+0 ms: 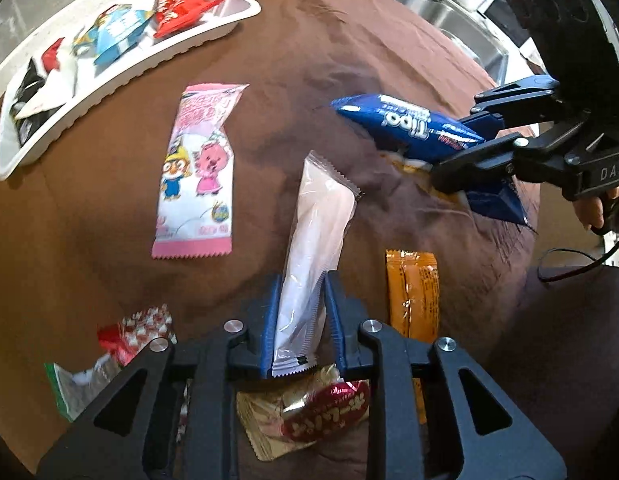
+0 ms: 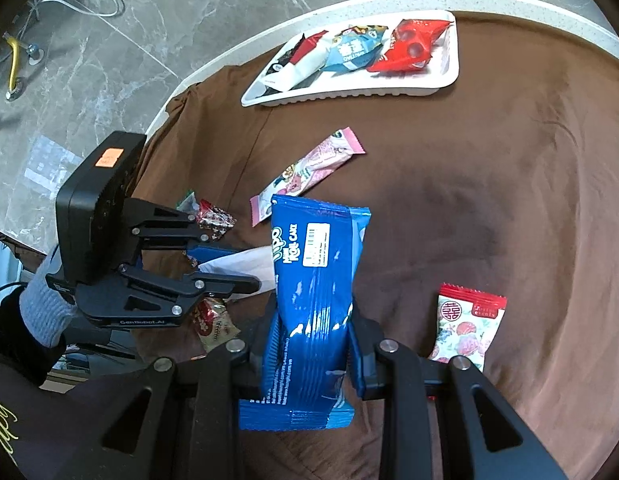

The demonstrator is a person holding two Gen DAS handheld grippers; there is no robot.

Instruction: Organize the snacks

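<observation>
My left gripper (image 1: pixel 301 280) is shut on the lower end of a long white snack packet (image 1: pixel 317 232), which sticks out ahead of the fingers above the brown cloth. In the right wrist view the same left gripper (image 2: pixel 245 266) comes in from the left with the white packet (image 2: pixel 249 262) between its fingers. My right gripper (image 2: pixel 313 304) is shut on a blue Tipo packet (image 2: pixel 317 264) held upright; from the left wrist view the right gripper (image 1: pixel 457 148) grips that blue packet (image 1: pixel 409 124) at the right. A white tray (image 1: pixel 109 84) (image 2: pixel 349 94) with several snacks lies at the far edge.
Loose on the brown cloth: a pink cartoon packet (image 1: pixel 197 172), an orange packet (image 1: pixel 413 292), a gold and red packet (image 1: pixel 309 416), a red and white candy (image 1: pixel 137 332) and a strawberry-print packet (image 2: pixel 465 328). A steel sink (image 1: pixel 461 16) lies beyond the table.
</observation>
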